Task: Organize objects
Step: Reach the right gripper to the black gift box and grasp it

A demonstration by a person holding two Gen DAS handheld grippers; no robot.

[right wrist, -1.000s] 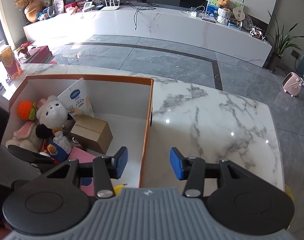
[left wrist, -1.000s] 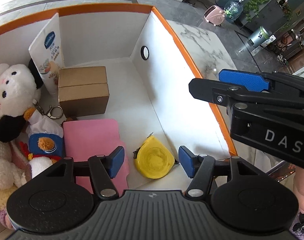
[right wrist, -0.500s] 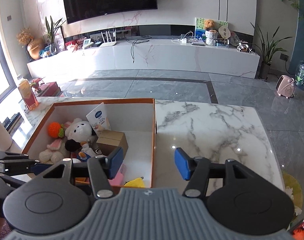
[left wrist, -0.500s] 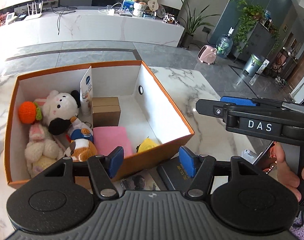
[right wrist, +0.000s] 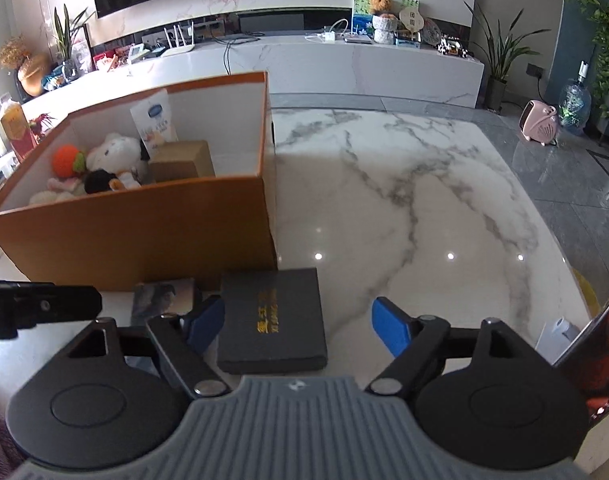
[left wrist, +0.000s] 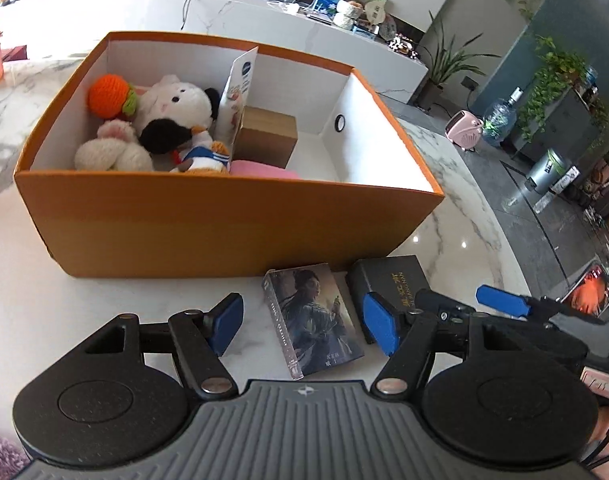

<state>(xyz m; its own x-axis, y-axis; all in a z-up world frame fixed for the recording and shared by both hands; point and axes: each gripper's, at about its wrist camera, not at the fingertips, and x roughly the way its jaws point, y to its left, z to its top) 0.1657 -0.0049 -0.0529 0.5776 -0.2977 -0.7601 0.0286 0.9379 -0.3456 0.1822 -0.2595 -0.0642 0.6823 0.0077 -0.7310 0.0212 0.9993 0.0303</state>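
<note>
Two flat boxes lie on the marble table in front of an orange storage box. One is a picture-printed box showing a figure. The other is a black box with gold lettering. My left gripper hovers over the picture box, which lies between its opening jaws, untouched. My right gripper hangs over the black box, jaws opening. Its left pad is close to the box's edge and its right pad stands well off.
The orange box holds plush toys, a brown carton, a white pouch and something pink. A phone lies at the table's right edge. Bare marble stretches right of the box.
Both grippers have drawn back from over the orange box to the table in front of it. The two flat boxes came into view, and both pairs of jaws stand wider.
</note>
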